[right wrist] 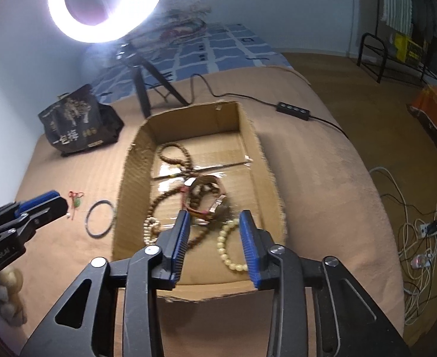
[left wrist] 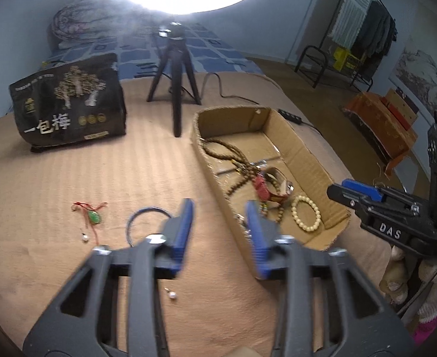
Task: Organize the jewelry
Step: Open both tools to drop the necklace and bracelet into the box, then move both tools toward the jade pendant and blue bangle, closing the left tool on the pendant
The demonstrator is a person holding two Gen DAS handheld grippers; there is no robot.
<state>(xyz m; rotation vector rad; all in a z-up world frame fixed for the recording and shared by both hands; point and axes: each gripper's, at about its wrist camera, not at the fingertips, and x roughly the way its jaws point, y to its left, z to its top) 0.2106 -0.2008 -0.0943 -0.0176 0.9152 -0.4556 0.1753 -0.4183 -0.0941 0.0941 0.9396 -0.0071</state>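
Note:
A shallow cardboard box [left wrist: 301, 145] [right wrist: 135, 160] on the tan blanket holds brown bead strands [right wrist: 173, 157], a red-strapped watch [left wrist: 267, 189] and a cream bead bracelet [left wrist: 306, 212] [right wrist: 227, 244]. On the blanket left of the box lie a dark bangle [left wrist: 147, 214] [right wrist: 99, 218], a green pendant on red cord [left wrist: 94, 216] [right wrist: 76, 200] and two small pearl earrings [left wrist: 173, 295]. My left gripper [left wrist: 219, 208] is open and empty, between the bangle and the box. My right gripper [right wrist: 214, 217] is open and empty over the box's near end.
A black snack bag [left wrist: 69, 104] stands at the back left. A tripod [left wrist: 173, 89] with a glaring ring light [right wrist: 99, 3] stands behind the box, its cable and switch [right wrist: 292, 110] trailing right. Floor cables [right wrist: 426, 232] lie beyond the bed edge.

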